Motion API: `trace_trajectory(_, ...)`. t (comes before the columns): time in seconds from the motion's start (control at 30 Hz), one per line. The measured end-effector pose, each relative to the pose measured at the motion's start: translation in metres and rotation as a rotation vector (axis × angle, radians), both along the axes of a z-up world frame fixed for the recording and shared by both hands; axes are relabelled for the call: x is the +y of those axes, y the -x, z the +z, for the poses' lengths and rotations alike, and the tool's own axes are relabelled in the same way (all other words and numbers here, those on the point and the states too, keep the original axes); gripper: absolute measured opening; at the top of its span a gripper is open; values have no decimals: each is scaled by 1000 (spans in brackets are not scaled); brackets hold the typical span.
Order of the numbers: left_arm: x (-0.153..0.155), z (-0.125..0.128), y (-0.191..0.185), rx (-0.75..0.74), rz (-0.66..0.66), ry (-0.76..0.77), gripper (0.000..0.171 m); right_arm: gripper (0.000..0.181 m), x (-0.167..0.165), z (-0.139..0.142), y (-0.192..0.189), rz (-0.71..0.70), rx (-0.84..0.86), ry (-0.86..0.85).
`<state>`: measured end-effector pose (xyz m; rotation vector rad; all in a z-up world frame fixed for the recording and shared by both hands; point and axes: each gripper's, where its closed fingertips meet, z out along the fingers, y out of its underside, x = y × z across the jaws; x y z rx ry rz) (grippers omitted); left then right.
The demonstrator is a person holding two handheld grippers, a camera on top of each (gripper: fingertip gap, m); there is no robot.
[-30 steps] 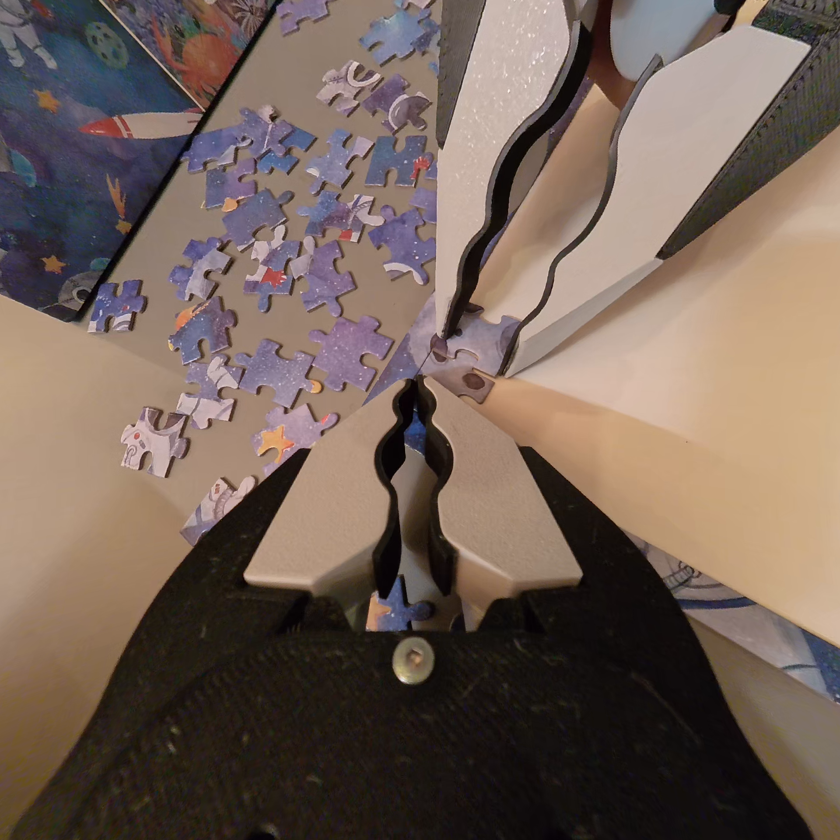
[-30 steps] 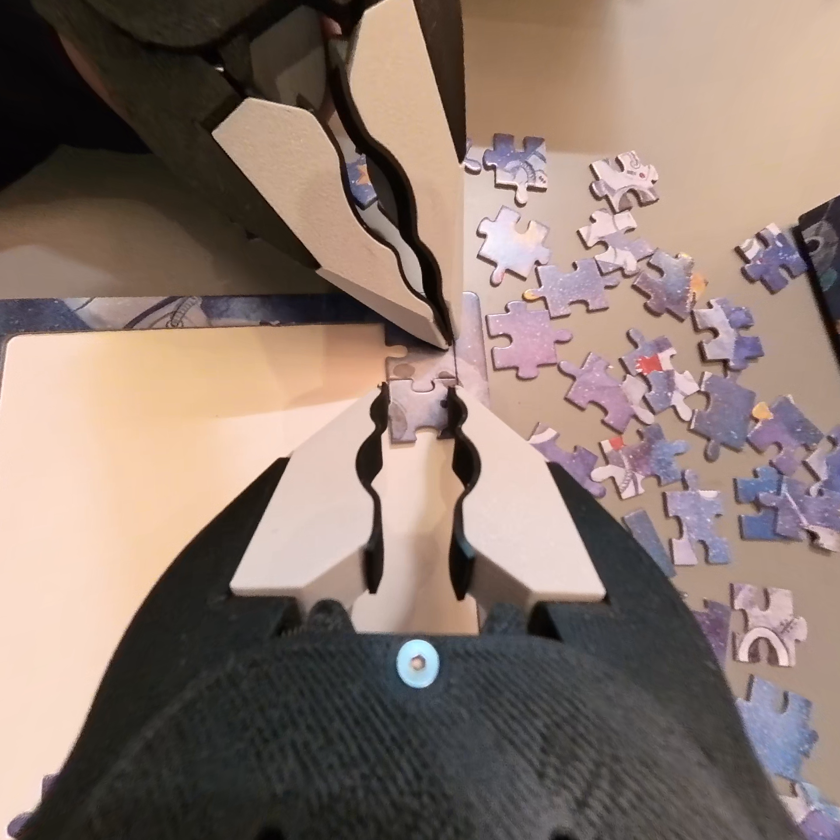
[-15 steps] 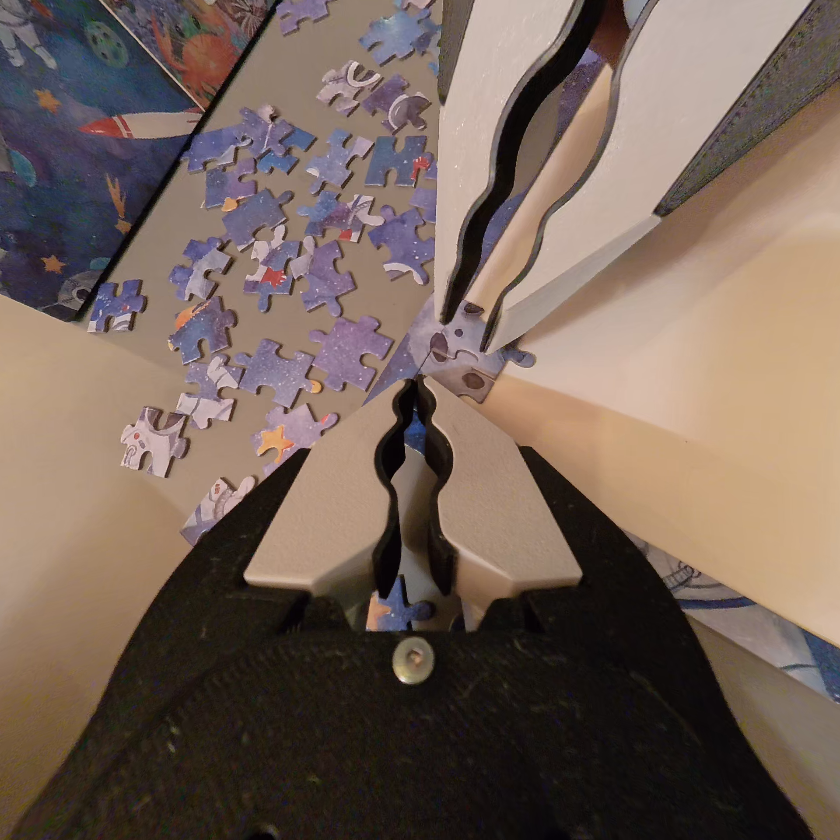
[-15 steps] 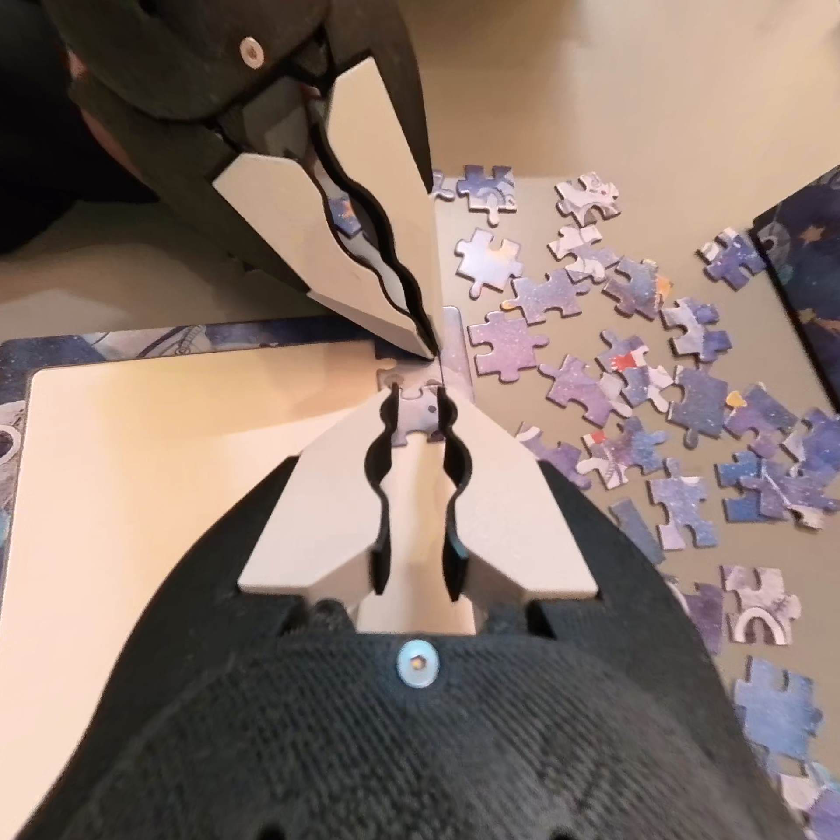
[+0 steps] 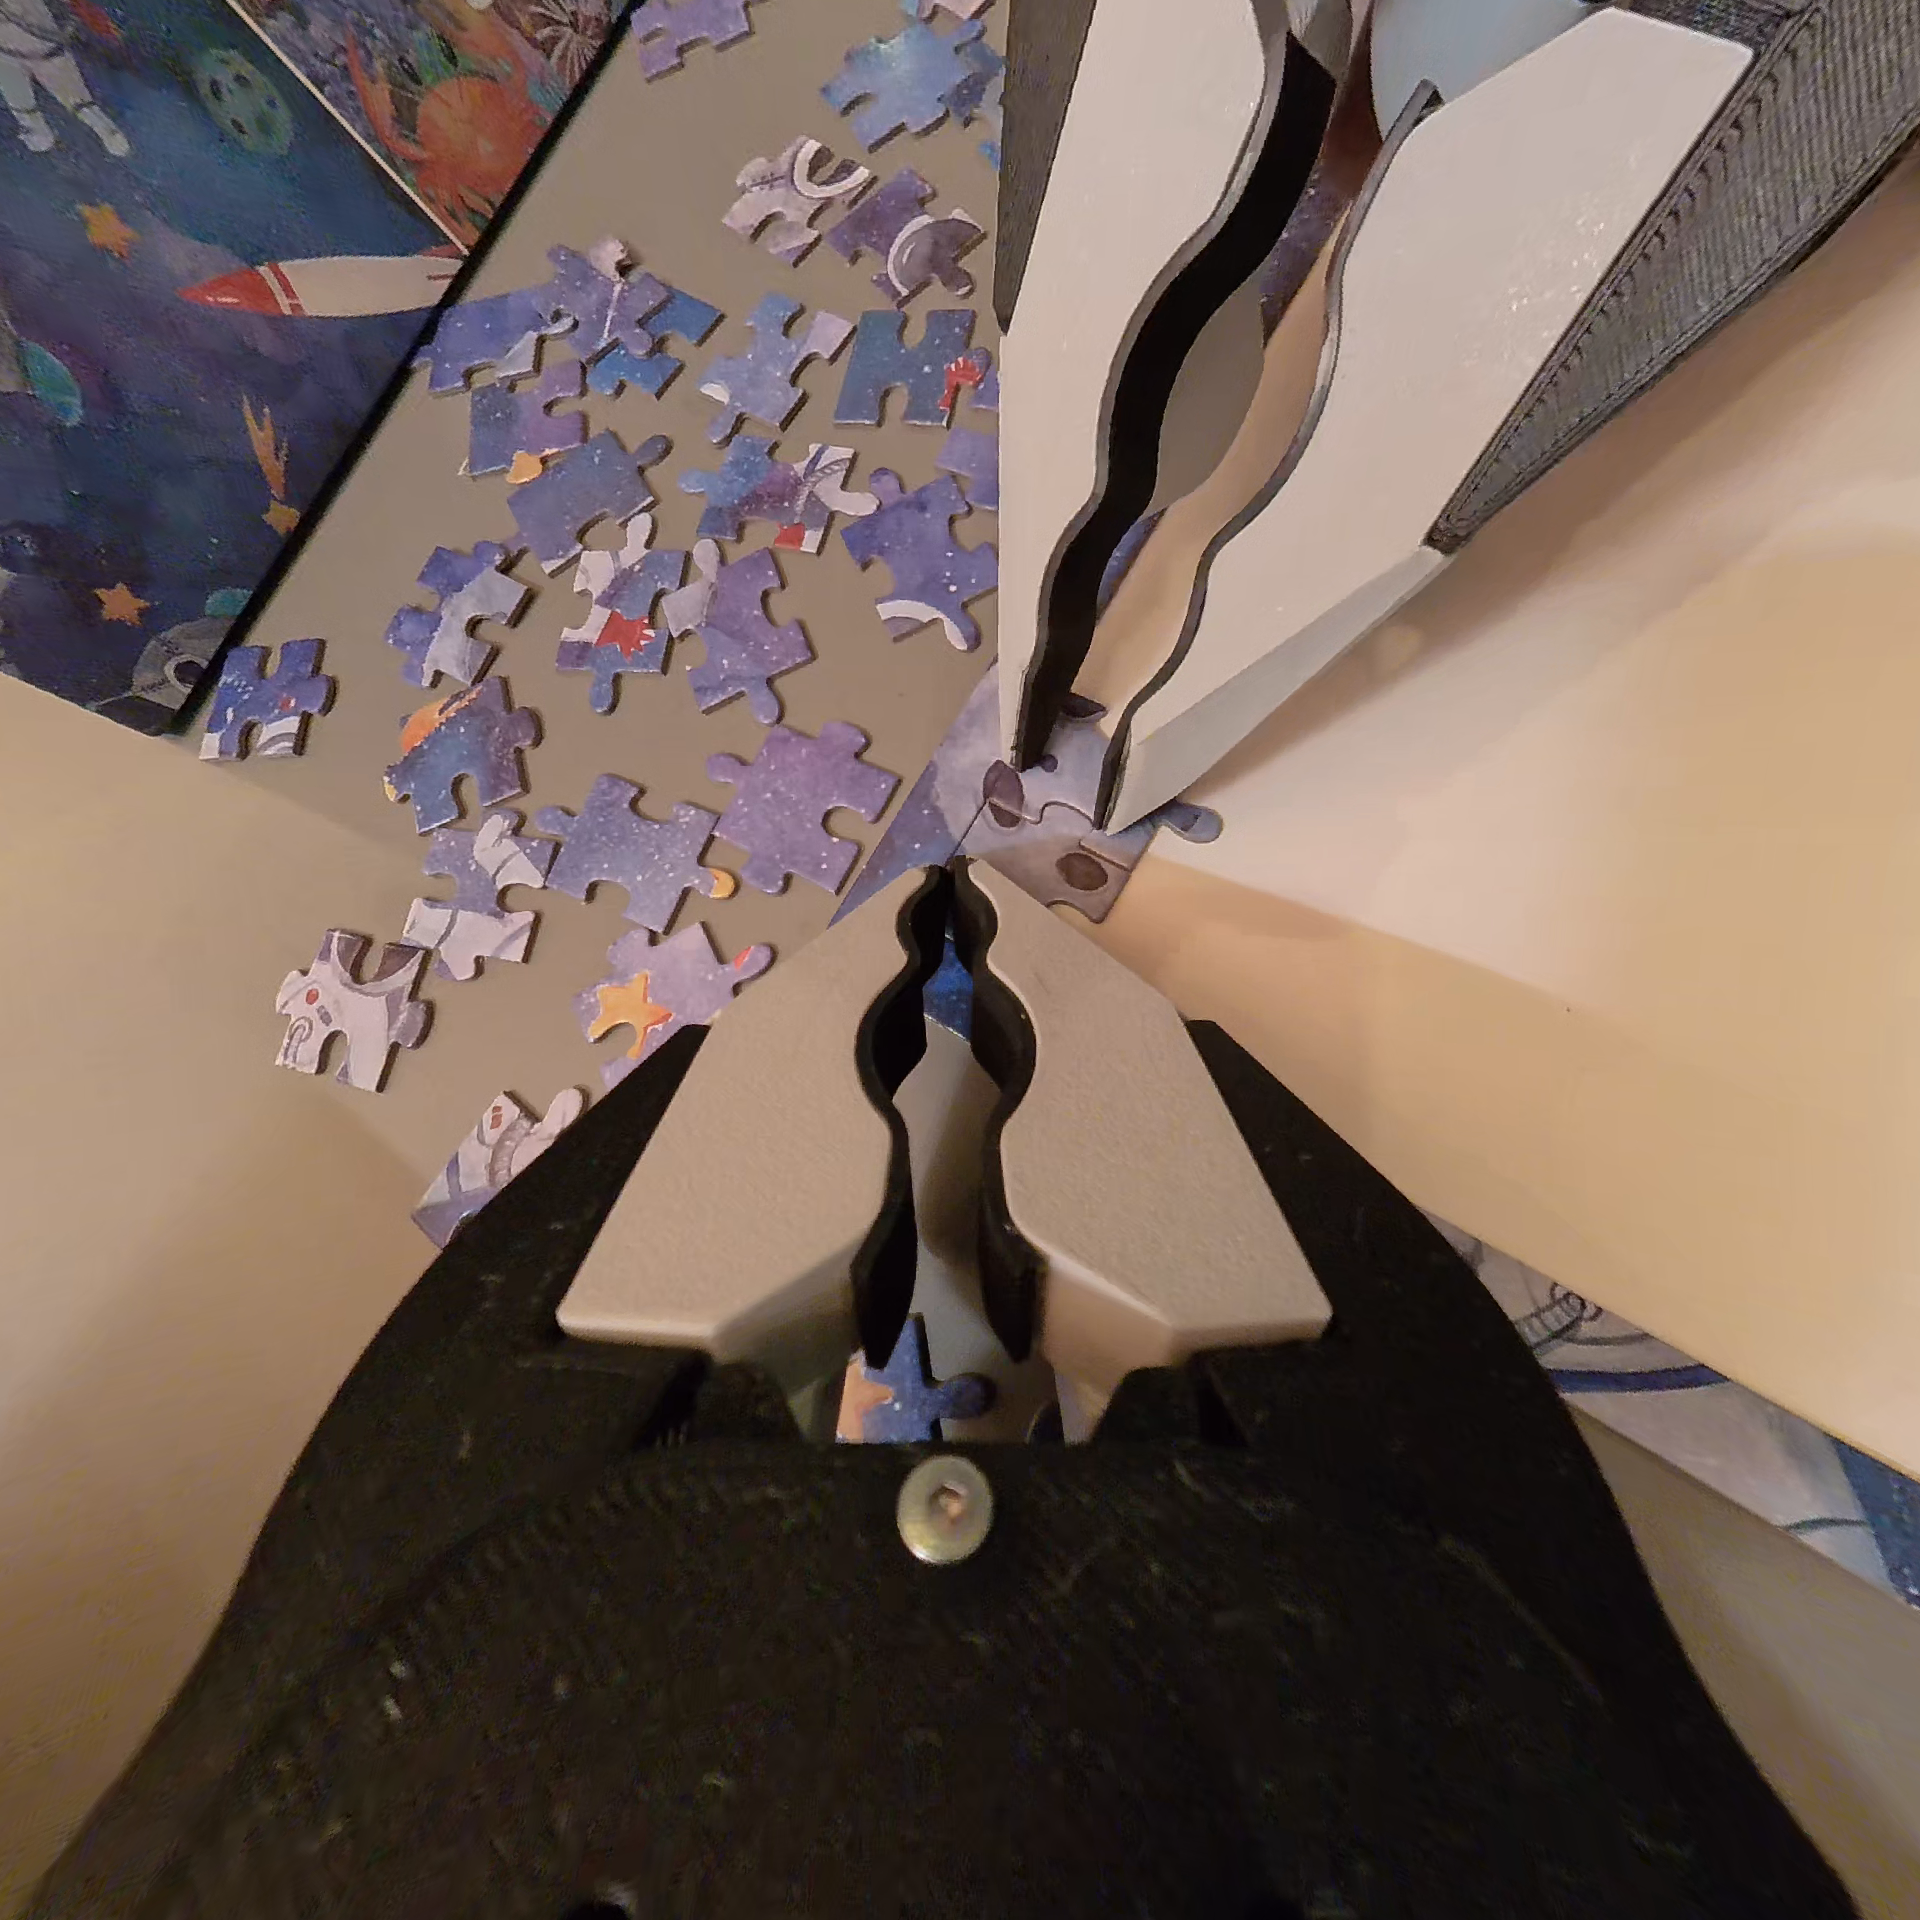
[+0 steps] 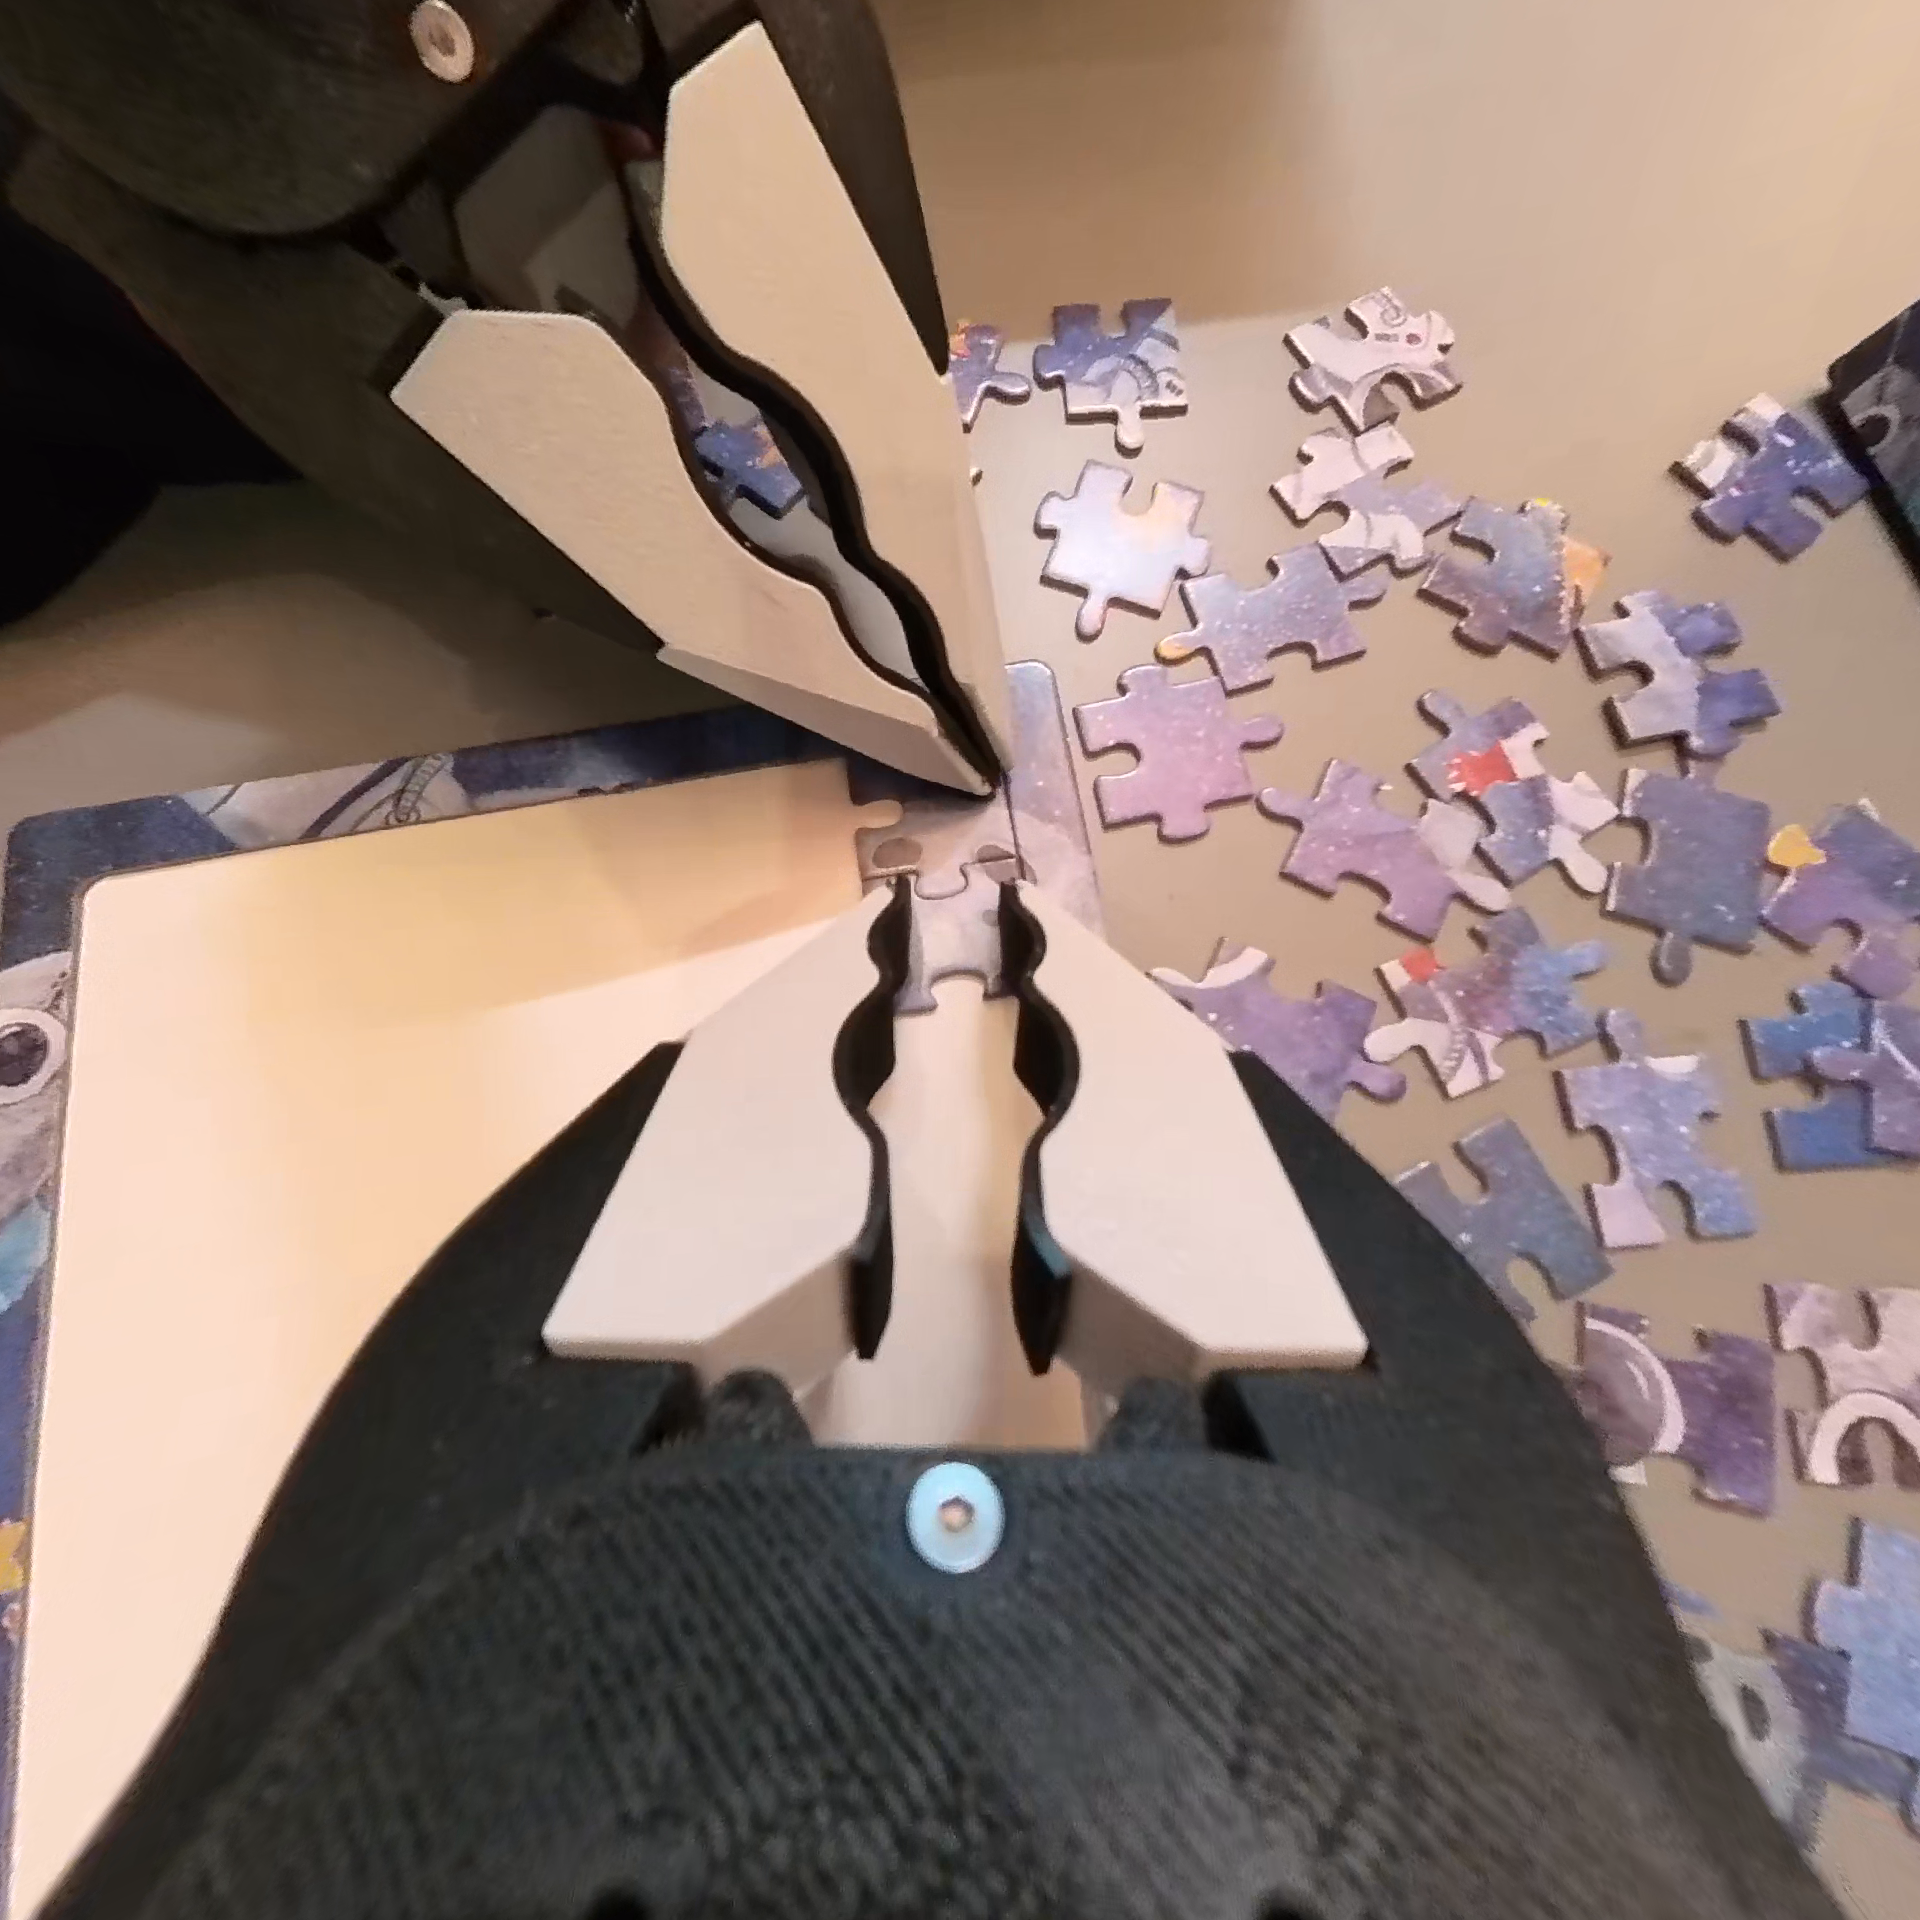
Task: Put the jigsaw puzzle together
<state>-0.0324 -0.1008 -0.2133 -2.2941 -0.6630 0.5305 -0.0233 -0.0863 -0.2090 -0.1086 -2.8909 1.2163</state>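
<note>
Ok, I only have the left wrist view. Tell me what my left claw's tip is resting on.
Observer: In the right wrist view, the shut left claw touches the far corner of the grey spotted corner jigsaw piece.
Operator: Now report the right claw's grip.
Observer: The right claw has a finger against each side of the grey-purple cardboard jigsaw piece, which lies flat with its tab in the corner piece's socket.
Operator: Give me the tray's fill.
Observer: Only those two pieces show in the cream-floored puzzle tray with a blue picture border. The floor looks bare up to the opposite border, though the right claw's body hides part of it.
</note>
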Motion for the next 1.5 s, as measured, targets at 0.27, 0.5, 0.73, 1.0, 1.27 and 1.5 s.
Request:
trace_trajectory(0.27,0,0,0,1,0,1,1,14,1,0,3,-18,3,-3)
trace_trajectory(0.5,0,0,0,0,0,0,1,11,1,0,-3,23,15,2)
trace_trajectory(0.73,0,0,0,0,1,1,1,15,2,-1,-1,17,2,12)
trace_trajectory(1.0,0,0,0,1,1,2,1,14,3,0,-1,27,38,3)
trace_trajectory(1.27,-13,15,14,74,107,-51,1,7,21,44,29,-109,16,235)
trace_trajectory(1.5,-37,26,22,39,221,-179,0,16,32,19,10,-3,-30,121)
